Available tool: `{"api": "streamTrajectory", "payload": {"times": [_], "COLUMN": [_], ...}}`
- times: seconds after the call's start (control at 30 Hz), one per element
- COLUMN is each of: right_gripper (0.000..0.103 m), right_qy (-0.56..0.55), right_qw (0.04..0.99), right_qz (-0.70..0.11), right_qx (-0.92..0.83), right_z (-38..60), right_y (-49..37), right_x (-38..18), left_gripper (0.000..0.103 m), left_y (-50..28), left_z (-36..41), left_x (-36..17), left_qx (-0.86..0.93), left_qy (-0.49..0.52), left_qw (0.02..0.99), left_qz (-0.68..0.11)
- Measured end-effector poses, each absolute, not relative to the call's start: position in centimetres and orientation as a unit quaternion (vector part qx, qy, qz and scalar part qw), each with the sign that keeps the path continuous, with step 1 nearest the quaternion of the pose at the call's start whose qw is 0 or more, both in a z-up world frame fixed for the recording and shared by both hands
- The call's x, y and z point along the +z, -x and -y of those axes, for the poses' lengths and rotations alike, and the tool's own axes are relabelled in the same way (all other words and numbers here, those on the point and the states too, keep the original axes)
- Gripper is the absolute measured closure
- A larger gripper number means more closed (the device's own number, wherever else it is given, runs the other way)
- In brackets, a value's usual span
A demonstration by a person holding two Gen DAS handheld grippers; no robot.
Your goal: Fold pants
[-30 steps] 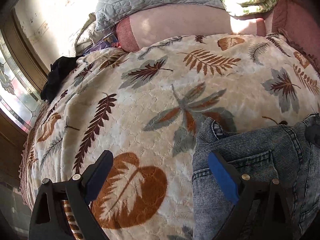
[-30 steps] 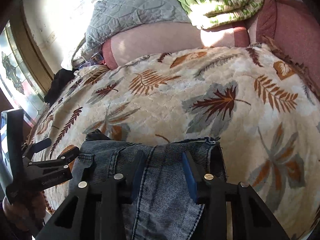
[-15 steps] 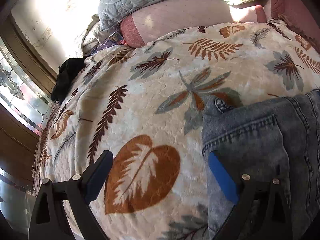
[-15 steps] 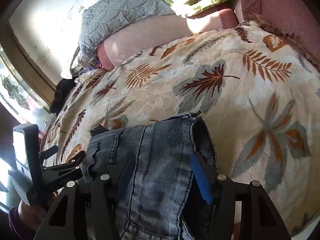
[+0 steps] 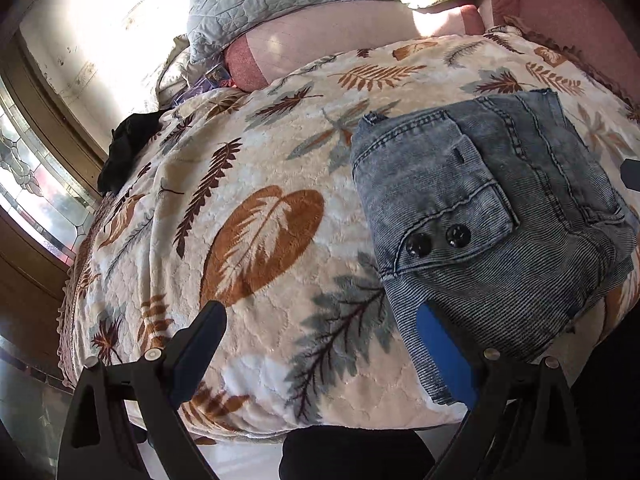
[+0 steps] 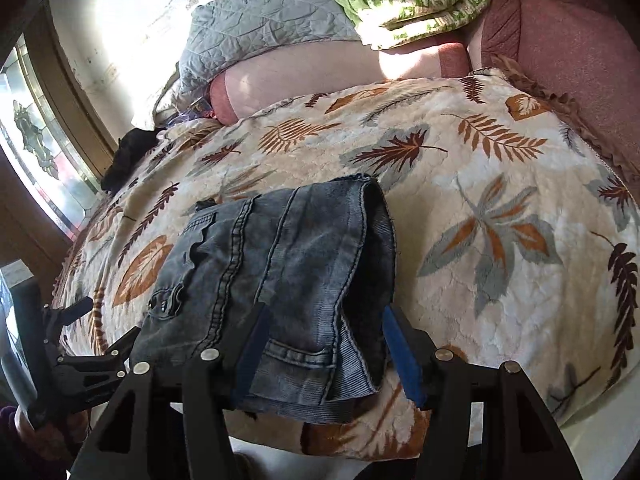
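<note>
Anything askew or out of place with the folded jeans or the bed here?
Slightly. The folded jeans sit at the near edge of the leaf-print blanket, one corner hanging over it. A black garment lies bunched at the far window side.

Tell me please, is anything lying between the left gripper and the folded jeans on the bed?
Nothing visible does. The left gripper hangs open over bare leaf-print blanket, and the folded jeans lie right beside it, partly behind its blue right-hand finger. The black cloth sits far off by the window.

Left claw (image 5: 316, 344) spread wide, tilted downward, nothing between jaws. Right claw (image 6: 324, 350) tilted downward, jaws apart, just been opening, pads not pressing.
</note>
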State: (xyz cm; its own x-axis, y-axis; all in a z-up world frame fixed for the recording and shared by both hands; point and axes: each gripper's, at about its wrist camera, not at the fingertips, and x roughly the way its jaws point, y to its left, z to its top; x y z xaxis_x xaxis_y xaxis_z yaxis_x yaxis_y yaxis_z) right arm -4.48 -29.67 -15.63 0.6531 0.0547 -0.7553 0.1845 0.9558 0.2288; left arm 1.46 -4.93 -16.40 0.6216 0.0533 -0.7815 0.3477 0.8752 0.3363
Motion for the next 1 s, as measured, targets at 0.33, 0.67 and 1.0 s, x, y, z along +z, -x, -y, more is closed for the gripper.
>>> {"api": "streamTrajectory", "payload": {"times": [0.33, 0.67, 1.0], "right_gripper": [0.041, 0.041, 0.041], "right_qy": [-0.067, -0.088, -0.091], "right_qw": [0.874, 0.895, 0.908], "right_qz": [-0.48, -0.435, -0.406], "right_qx": [-0.043, -0.046, -0.044], "right_z": [25.4, 27.8, 27.9], "right_y": [4.8, 6.4, 6.7], "right_x": [-20.9, -16.8, -13.6], "left_gripper": [0.006, 0.007, 0.006], "left_y": [-1.0, 0.4, 1.7], "left_z": [3.6, 3.1, 3.1], "left_x": [-18.2, -14.1, -9.6], "left_qx": [-0.081, -0.074, -0.083], "left_qy": [-0.216, -0.211, -0.19], "left_qw": [0.872, 0.892, 0.913], "left_qz": [-0.432, -0.392, -0.352]}}
